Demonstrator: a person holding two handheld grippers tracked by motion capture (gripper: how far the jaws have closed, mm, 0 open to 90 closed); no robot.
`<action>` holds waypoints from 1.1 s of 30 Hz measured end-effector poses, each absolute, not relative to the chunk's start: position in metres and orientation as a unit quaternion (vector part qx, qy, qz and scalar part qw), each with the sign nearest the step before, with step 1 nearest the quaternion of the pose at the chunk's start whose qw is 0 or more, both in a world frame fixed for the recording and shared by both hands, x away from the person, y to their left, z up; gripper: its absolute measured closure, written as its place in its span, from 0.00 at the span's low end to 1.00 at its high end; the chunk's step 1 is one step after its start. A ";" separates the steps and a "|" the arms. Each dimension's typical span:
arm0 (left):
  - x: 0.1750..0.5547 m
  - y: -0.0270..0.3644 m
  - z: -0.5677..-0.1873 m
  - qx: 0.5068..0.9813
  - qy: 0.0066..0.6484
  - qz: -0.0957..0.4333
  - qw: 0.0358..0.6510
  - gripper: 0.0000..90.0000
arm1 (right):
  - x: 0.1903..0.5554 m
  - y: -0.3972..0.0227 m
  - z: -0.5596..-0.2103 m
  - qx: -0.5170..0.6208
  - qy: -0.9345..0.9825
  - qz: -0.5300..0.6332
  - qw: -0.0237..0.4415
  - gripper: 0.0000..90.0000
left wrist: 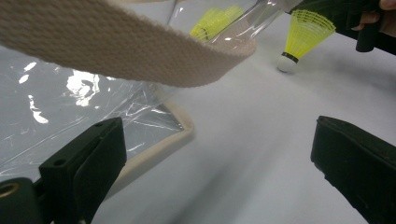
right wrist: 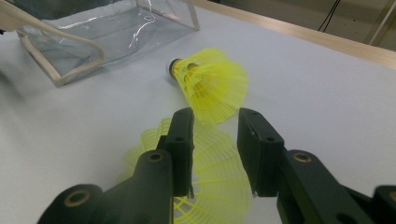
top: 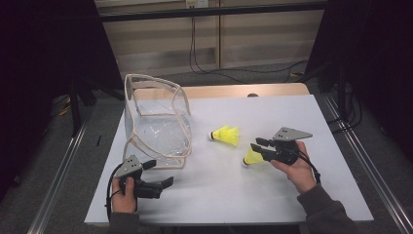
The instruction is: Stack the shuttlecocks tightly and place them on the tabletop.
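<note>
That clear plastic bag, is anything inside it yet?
Empty, it seems: the clear bag shows nothing within, and both yellow shuttlecocks, one lying and one at the right gripper, are outside.

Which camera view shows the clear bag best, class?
The high view: the whole clear bag stands open with both straps. The left gripper view gives one strap and a lower corner; the right gripper view gives its base.

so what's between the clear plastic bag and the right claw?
One yellow plastic shuttlecock lies on its side on the white table between the clear plastic bag and the right claw, per the high view.
</note>
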State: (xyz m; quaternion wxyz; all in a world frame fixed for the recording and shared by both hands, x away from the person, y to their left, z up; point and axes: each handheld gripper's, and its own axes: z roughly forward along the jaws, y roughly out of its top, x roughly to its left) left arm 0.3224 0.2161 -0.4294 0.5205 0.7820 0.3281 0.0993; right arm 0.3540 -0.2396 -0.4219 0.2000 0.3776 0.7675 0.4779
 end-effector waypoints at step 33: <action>0.322 0.217 -0.429 0.781 0.328 0.100 0.523 0.04 | 0.353 -0.245 -0.426 0.376 0.776 0.471 0.186 1.00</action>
